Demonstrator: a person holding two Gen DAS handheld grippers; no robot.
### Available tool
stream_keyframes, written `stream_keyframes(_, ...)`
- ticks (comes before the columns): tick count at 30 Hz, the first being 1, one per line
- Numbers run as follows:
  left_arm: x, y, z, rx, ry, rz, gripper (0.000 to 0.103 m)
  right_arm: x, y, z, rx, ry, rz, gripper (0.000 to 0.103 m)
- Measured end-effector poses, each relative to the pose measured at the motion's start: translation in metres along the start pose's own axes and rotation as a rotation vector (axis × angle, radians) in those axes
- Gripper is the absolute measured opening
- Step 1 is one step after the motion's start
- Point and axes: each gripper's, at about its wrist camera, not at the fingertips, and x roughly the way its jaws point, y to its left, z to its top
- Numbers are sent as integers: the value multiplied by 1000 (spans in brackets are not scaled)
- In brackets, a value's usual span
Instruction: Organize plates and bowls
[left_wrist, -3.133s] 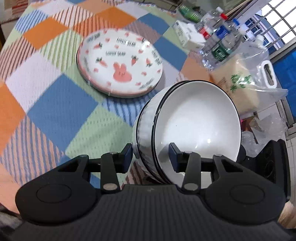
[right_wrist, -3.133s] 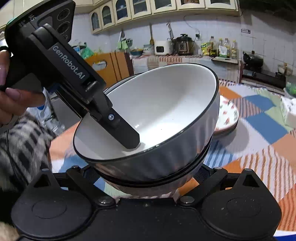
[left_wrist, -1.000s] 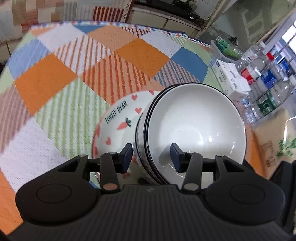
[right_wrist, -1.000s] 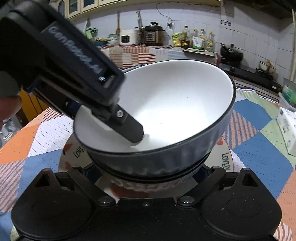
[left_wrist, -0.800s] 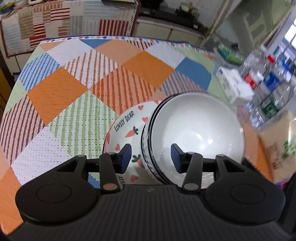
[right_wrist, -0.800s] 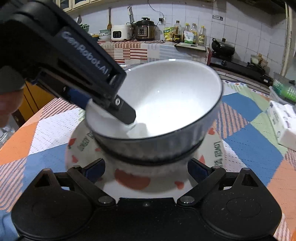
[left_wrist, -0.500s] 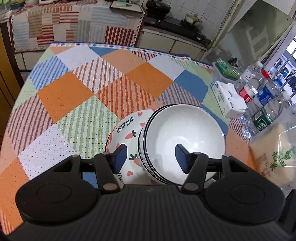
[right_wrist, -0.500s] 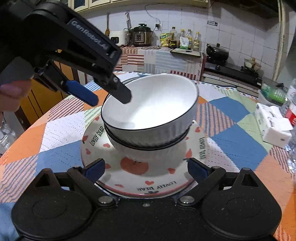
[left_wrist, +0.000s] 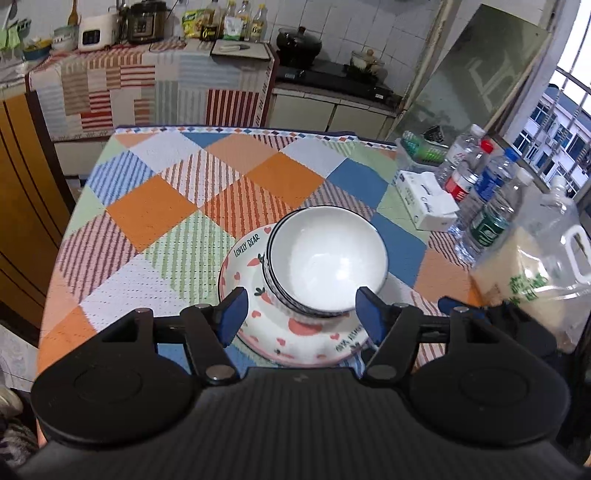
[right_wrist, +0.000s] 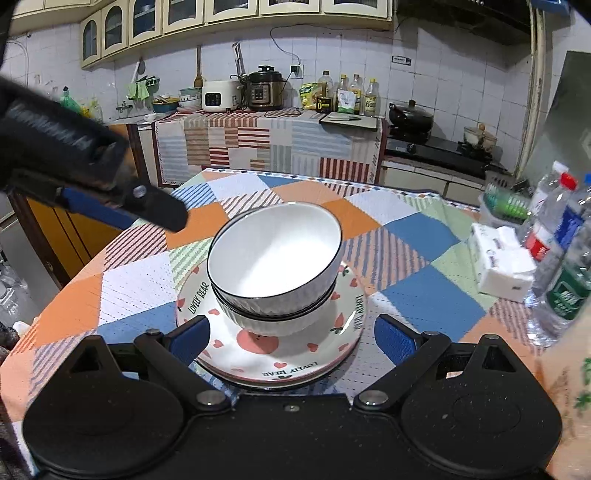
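Two nested white bowls with black rims (left_wrist: 325, 258) (right_wrist: 275, 258) stand upright on a stack of carrot-and-heart "Lovely Bear" plates (left_wrist: 266, 332) (right_wrist: 280, 358) on the checked tablecloth. My left gripper (left_wrist: 300, 314) is open and empty, above and just short of the bowls; it also shows in the right wrist view (right_wrist: 147, 206) at the upper left. My right gripper (right_wrist: 291, 338) is open and empty, its blue-padded fingers spread either side of the plates' near edge, not touching.
A tissue box (right_wrist: 502, 262), several water bottles (right_wrist: 561, 236) and a clear bag of grain (left_wrist: 535, 277) crowd the table's right side. The table's left edge (left_wrist: 70, 229) drops off beside a wooden cabinet. A kitchen counter stands behind.
The left gripper set the nested bowls down on the plates, opened and pulled back and up. The right gripper let go from under the bowls and backed away too.
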Motion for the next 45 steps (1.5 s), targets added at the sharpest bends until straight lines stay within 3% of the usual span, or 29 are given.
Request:
stream_keyframes(6, -41, -15, -16, 36, -10, 17, 68, -32, -3, 6, 67, 6, 21, 98)
stream_keyframes(14, -82, -26, -39, 45, -32, 60, 71, -91, -1, 16, 78, -87, -17, 98)
stream_keyframes(25, -120, -31, -68, 28, -85, 150, 72, -139, 8, 17, 86, -74, -42, 98)
stream_keyframes(37, -118, -35, -88, 30, -80, 168, 77, -150, 24, 0, 41, -65, -115, 100)
stream_keyframes(45, -115, -36, -93, 38, -116, 202, 96, -142, 26, -4, 34, -41, -177, 100)
